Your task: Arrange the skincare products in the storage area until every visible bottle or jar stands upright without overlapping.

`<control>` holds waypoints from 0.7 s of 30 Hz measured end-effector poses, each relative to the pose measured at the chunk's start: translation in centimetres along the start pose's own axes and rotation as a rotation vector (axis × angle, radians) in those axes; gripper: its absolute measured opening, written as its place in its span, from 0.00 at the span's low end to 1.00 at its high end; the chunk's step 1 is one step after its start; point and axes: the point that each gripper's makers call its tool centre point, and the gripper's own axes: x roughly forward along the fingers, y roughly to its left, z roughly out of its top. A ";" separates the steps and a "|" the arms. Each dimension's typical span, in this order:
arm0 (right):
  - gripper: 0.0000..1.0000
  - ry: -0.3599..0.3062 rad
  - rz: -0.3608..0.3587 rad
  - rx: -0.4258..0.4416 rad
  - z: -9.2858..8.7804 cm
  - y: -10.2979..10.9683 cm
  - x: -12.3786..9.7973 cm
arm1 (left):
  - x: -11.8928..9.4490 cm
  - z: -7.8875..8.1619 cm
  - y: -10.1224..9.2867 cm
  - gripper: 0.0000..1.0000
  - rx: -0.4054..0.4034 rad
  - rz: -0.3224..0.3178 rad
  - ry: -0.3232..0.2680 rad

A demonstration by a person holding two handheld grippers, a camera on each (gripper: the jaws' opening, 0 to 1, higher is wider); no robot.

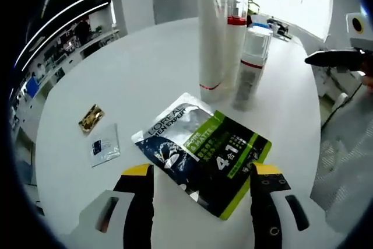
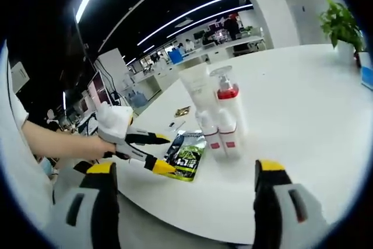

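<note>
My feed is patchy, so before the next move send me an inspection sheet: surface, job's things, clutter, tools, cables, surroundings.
Surface: white round table, mostly bare.
Job's things: tall white tube, red-collared pump bottle and smaller white bottle stand upright, clustered close; the L'Oreal sachet lies flat.
Clutter: gold packet and small white sachet lie flat beside the big sachet.
Tools: left tool open, jaws either side of the big sachet's near end; right tool open, off the table's edge.
Cables: a dark cable hangs past the table's far side.
Surroundings: open office, ceiling light strips, potted plant.
</note>
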 end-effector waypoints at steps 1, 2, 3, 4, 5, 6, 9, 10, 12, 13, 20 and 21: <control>0.98 0.000 0.000 -0.001 0.0 0.0 0.0 | -0.3 -0.1 -0.1 0.66 -0.005 0.003 0.000; 0.98 0.001 0.000 -0.002 0.0 0.0 0.0 | -0.6 -0.3 -0.1 0.66 -0.013 0.007 0.000; 0.98 0.001 0.000 -0.003 0.0 0.0 0.0 | -0.9 -0.4 -0.1 0.66 -0.021 0.009 -0.001; 0.98 0.000 0.001 -0.005 0.0 0.1 0.0 | -1.2 -0.5 -0.1 0.67 -0.032 0.012 -0.004; 0.98 0.000 0.001 -0.006 0.0 0.1 0.0 | -1.5 -0.6 -0.1 0.68 -0.038 0.015 -0.007; 0.98 -0.001 0.001 -0.008 0.0 0.1 0.0 | -1.7 -0.7 -0.1 0.68 -0.046 0.017 -0.010; 0.98 0.000 0.004 -0.009 -0.1 0.2 0.0 | -2.3 -1.1 -0.2 0.69 -0.064 0.021 -0.015; 0.98 0.000 0.005 -0.008 -0.1 0.2 0.0 | -2.5 -1.2 -0.2 0.70 -0.069 0.024 -0.017; 0.98 0.000 0.007 -0.008 -0.1 0.2 0.0 | -2.9 -1.4 -0.3 0.71 -0.080 0.026 -0.024; 0.98 0.000 0.008 -0.007 -0.1 0.2 0.0 | -3.1 -1.6 -0.3 0.72 -0.088 0.026 -0.027; 0.98 0.005 0.015 -0.009 -0.2 0.2 0.1 | -4.7 -2.4 -0.5 0.77 -0.132 0.041 -0.043; 0.98 0.005 0.017 -0.011 -0.3 0.2 0.1 | -4.9 -2.5 -0.5 0.77 -0.135 0.043 -0.045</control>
